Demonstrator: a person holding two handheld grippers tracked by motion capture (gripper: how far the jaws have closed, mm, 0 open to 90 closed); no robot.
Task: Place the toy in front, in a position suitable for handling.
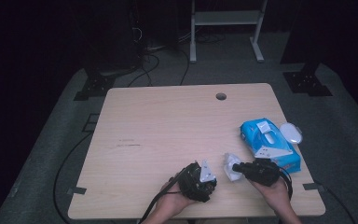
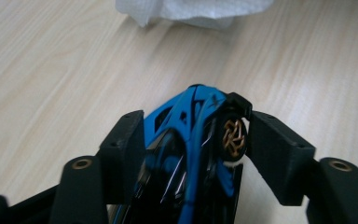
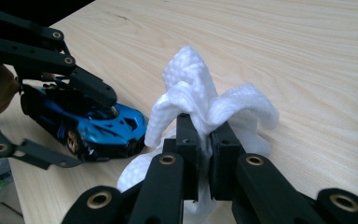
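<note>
Your left gripper (image 1: 204, 183) at 6 o'clock straddles the blue toy car (image 2: 193, 140), fingers (image 2: 126, 140) loose beside it, nose toward the wipe (image 3: 200, 100). Just rightward, your right gripper (image 1: 235, 166) pinches that wipe tight. Nothing stands between; the wipes pack (image 1: 270, 143) sits at 4 o'clock on the table (image 1: 168, 121).
</note>
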